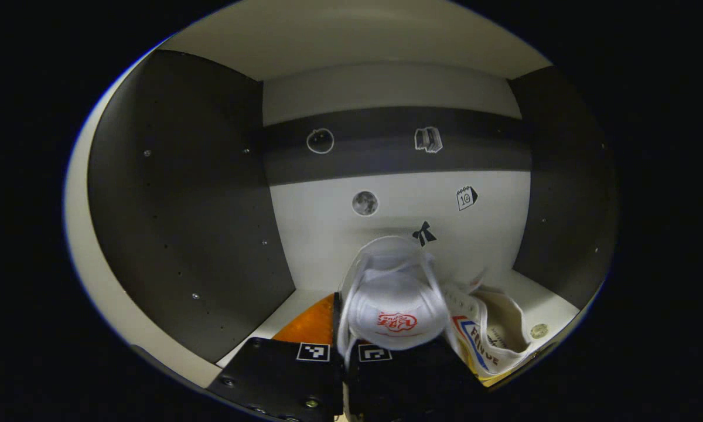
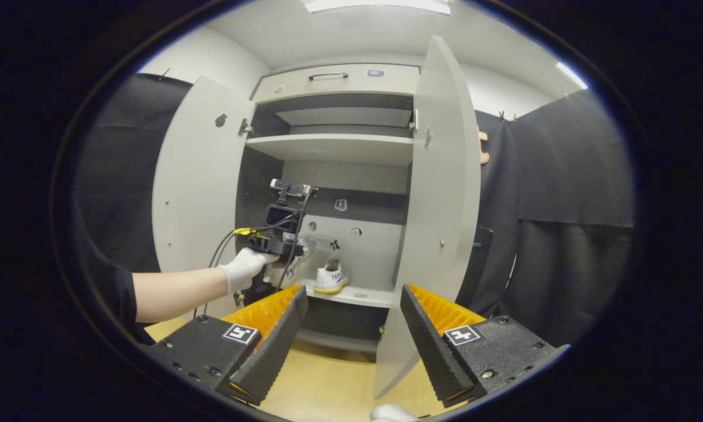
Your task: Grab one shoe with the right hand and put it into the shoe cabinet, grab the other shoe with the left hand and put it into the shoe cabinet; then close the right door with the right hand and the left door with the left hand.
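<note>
Left gripper view: left claw (image 1: 344, 351) clamped on a white shoe (image 1: 393, 305), deep in the shoe cabinet (image 1: 187, 205), beside the other shoe (image 1: 492, 331) on the shelf (image 1: 553, 305). Second step. Next: let go, back out. Right claw (image 2: 351, 328) wide open, outside near the right door (image 2: 439, 205)

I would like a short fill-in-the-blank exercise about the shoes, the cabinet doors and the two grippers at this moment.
1. The left gripper is shut on a white ____, held inside the cabinet.
2. The other shoe already stands on a ____ in the cabinet.
3. Both cabinet doors, the left door and the right door, are ____.
4. The right gripper, outside the cabinet, has its jaws ____ and holds nothing.

Missing words: shoe; shelf; open; open
</note>
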Demonstrator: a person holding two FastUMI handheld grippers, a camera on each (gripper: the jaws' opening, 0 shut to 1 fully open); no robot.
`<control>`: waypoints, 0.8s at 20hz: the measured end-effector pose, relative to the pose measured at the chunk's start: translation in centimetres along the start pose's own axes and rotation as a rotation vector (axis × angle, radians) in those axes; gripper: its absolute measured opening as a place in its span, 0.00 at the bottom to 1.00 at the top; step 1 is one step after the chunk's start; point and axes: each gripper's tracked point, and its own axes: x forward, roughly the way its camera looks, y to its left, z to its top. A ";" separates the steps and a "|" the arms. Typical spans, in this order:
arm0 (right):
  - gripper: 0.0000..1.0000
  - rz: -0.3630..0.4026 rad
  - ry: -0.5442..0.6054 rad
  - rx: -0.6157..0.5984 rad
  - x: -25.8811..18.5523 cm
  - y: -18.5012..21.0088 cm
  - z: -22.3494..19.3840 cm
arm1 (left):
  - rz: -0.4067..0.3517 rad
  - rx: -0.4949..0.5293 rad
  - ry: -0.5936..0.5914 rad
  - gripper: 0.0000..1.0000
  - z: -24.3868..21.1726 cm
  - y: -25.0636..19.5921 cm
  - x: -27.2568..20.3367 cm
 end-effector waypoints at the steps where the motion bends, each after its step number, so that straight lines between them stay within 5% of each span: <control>1: 1.00 -0.002 0.003 -0.002 0.0 -0.2 -0.2 | 0.005 0.005 0.027 0.13 -0.9 -0.1 0.4; 4: 1.00 -0.008 0.008 0.002 0.2 -0.7 -0.3 | 0.019 0.018 0.069 0.14 -1.9 0.2 1.3; 5: 1.00 -0.007 0.013 0.007 0.3 -0.8 -0.5 | 0.021 0.013 0.072 0.07 -1.8 0.3 1.1; 8: 1.00 -0.001 0.030 0.020 0.5 -0.9 -0.8 | 0.016 0.021 0.100 0.25 -2.7 0.8 1.1; 12: 1.00 -0.003 0.025 0.021 0.3 -0.8 -0.6 | 0.028 -0.001 0.053 0.96 -2.0 2.5 0.7; 16: 1.00 0.013 0.021 0.026 0.0 0.2 -0.6 | 0.019 0.004 0.013 0.96 -0.8 3.4 -1.4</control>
